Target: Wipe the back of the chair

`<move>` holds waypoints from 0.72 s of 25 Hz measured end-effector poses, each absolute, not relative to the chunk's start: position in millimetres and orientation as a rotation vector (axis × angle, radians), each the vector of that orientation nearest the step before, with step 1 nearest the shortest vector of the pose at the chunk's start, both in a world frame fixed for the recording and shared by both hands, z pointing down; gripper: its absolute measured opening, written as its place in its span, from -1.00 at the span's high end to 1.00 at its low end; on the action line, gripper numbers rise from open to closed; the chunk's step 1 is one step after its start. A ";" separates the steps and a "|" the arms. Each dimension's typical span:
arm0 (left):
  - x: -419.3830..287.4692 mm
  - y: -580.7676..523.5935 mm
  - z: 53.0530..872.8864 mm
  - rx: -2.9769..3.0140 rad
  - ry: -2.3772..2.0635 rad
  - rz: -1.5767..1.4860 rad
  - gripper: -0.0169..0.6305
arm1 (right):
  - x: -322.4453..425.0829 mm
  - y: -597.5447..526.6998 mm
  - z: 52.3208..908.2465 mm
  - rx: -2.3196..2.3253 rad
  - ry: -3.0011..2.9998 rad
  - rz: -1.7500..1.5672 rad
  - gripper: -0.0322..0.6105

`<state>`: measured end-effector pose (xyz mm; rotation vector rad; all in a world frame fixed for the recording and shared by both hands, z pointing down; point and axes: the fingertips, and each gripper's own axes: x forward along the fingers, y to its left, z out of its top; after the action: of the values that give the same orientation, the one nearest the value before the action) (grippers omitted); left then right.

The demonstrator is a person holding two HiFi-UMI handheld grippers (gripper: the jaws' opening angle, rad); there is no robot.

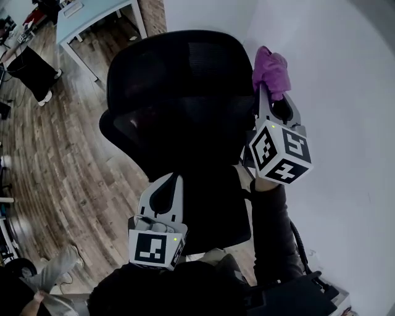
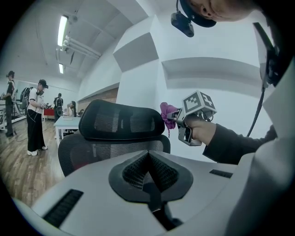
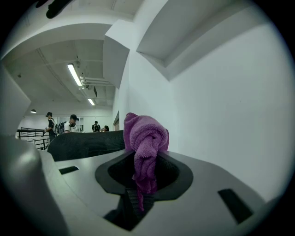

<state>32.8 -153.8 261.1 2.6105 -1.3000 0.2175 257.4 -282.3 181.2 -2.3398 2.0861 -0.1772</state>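
Observation:
A black mesh office chair stands with its back toward me; its headrest (image 1: pixel 185 68) is at the top and its backrest (image 1: pixel 185 154) below. My right gripper (image 1: pixel 270 91) is shut on a bunched purple cloth (image 1: pixel 270 69), held at the headrest's right edge. In the right gripper view the cloth (image 3: pixel 145 138) sticks up between the jaws, with the chair's top edge (image 3: pixel 87 144) to its left. My left gripper (image 1: pixel 174 179) is shut with nothing in it, low against the backrest. The left gripper view shows the headrest (image 2: pixel 122 120), the cloth (image 2: pixel 168 114) and the right gripper (image 2: pixel 182 120).
A white wall (image 1: pixel 345 74) stands close on the right of the chair. Wooden floor (image 1: pixel 55 154) spreads to the left, with a light blue desk (image 1: pixel 92 15) at the back. Several people (image 2: pixel 34 115) stand far off on the left.

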 end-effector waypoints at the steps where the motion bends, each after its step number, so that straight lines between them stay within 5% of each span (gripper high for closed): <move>1: 30.2 -156.2 257.8 2.604 -1.304 0.217 0.94 | 253.8 -286.1 178.1 -2.346 2.091 -0.176 0.58; 18: -25.0 -165.6 247.3 2.509 -1.399 0.178 0.94 | 182.5 -322.2 179.1 -2.345 2.227 -0.151 0.58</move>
<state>-25.0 -165.6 247.3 2.5095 -1.3995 0.1781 182.5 -322.2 179.1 -2.3452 2.2274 -0.1511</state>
